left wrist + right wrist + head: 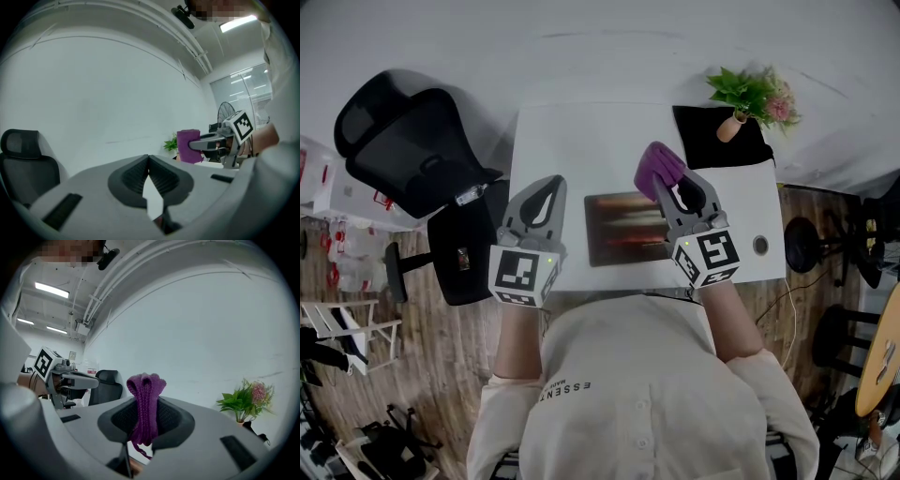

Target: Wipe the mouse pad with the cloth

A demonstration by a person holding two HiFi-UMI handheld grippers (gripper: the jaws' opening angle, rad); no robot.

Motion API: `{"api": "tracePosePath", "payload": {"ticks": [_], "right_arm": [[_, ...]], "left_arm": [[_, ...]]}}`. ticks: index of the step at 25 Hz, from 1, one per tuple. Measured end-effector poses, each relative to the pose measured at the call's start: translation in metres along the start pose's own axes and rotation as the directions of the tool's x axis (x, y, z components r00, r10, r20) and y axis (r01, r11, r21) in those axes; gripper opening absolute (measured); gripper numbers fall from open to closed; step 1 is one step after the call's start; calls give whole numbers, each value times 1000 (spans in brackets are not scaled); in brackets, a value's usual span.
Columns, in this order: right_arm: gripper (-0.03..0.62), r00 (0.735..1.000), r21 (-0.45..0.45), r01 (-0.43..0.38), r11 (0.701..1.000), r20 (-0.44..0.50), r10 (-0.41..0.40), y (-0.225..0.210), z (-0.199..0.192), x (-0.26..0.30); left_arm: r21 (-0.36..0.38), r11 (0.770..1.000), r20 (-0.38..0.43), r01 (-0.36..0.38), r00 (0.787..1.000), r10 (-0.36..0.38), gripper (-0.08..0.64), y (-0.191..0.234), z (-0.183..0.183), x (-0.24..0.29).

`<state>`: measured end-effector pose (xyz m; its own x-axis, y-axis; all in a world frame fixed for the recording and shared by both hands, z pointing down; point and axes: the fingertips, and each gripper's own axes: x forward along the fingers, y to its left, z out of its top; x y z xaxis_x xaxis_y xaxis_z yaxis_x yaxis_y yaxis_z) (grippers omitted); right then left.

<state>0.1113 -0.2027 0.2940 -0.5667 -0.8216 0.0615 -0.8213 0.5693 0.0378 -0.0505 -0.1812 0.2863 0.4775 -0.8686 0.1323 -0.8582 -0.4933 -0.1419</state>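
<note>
Pinches a bunched purple knitted cloth (145,397) in the right gripper (146,420), with the fingers (173,420) clamped on its middle and a rounded wad left proud of the tips, probably to give a soft face for rubbing. Carries that wad over the 1 o'clock corner of the dark, red-streaked rectangular mouse pad (623,228); cannot tell whether it touches.

Holds the left gripper (549,187) at 9 o'clock of the pad, just off its edge, with both fingers (164,176) pressed together on nothing. Likely parks it there to leave the pad open, or to be ready to pin that edge should the pad slide.

Finds the pad lying flat at the middle of the white rectangular surface (581,122), with no mouse on it. Judges the wiping barely begun at most.

Counts one container only: a small tan pot (731,127) at 1 o'clock of the pad, on a black square mat (712,150), with a green leafy plant with pink blossoms (755,94) in it. Could knock it with a sweep too far toward 1 o'clock.
</note>
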Motion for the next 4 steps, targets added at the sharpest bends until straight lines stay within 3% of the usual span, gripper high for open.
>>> {"api": "tracePosePath", "payload": {"ticks": [4], "right_arm": [[95, 1000, 9, 7, 1000, -4, -7, -2, -2, -2]], "left_arm": [[-7, 1000, -3, -1, 1000, 1, 2, -3, -2, 2]]}}
